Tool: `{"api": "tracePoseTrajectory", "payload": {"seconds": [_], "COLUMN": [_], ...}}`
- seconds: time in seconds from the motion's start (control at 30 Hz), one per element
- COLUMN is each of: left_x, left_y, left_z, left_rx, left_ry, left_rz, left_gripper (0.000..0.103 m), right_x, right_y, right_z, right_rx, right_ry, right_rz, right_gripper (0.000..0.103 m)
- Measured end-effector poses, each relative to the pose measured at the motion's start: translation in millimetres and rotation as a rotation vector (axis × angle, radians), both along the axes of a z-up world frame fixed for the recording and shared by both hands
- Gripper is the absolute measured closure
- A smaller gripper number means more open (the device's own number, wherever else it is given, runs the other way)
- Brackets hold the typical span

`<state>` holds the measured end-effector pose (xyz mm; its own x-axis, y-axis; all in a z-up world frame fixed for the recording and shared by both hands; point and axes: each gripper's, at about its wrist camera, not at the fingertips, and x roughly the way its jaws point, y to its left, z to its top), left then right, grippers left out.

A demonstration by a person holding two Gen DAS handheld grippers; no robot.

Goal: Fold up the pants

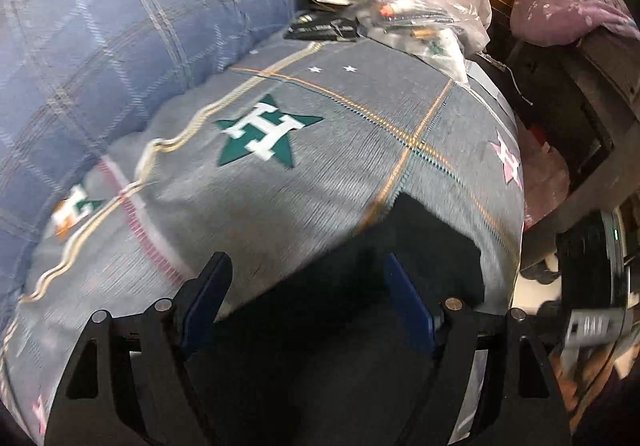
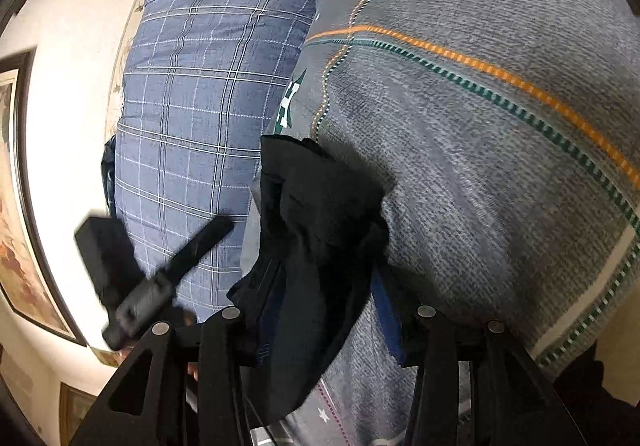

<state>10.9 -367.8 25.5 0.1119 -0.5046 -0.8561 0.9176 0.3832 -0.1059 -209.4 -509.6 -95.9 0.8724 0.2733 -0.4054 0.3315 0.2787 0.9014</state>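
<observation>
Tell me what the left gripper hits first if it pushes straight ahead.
Most likely the black pants lying between the open fingers of the left gripper, then the grey bedspread beyond; motion blur leaves depth uncertain.

L wrist cam low over bedspread (image 1: 320,182), R cam rotated, close, both see blue pillow (image 2: 200,106)

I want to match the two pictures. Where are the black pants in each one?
Left wrist view: the black pants lie low in the middle, between the open left tongs.
Right wrist view: they hang bunched at centre bottom, between the fingers of the right tongs.
Shared landmark: the blue checked pillow beside the grey bedspread.
</observation>
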Motion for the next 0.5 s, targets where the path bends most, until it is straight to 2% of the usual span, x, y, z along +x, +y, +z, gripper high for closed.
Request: {"api": "tracePoseTrajectory", "payload": {"seconds": [0.17, 0.23, 0.27, 0.33, 0.37, 0.4, 0.47, 0.5], "left_x": [9, 6, 3, 0, -2, -3, -6, -10], "left_y": [-27, -31, -32, -30, -28, -27, -27, -27], "left_z": [-23, -30, -34, -33, -32, -30, -28, -25], "left_rx": [0.024, 0.031, 0.03, 0.005, -0.007, -0.014, -0.019, -0.024], "left_ry": [0.114, 0.127, 0.114, 0.094, 0.102, 0.111, 0.124, 0.122], "left_rz": [-0.022, -0.047, -0.058, -0.064, -0.072, -0.084, -0.103, -0.113], "left_gripper": [0.024, 0.024, 0.024, 0.026, 0.035, 0.041, 0.063, 0.068], "right_x": [6, 10, 12, 15, 16, 17, 18, 17], "right_y": [1, 1, 1, 1, 1, 1, 2, 3], "right_z": [0, 1, 2, 4, 3, 2, 3, 6], "right_rx": [0.005, -0.01, -0.02, -0.053, -0.068, -0.069, -0.074, -0.099], "right_ry": [-0.027, -0.032, -0.031, -0.016, 0.002, 0.016, 0.008, 0.008], "right_rz": [-0.013, -0.016, -0.014, -0.012, -0.011, -0.01, -0.008, -0.008], "right_gripper": [0.052, 0.054, 0.057, 0.074, 0.086, 0.087, 0.089, 0.09]}}
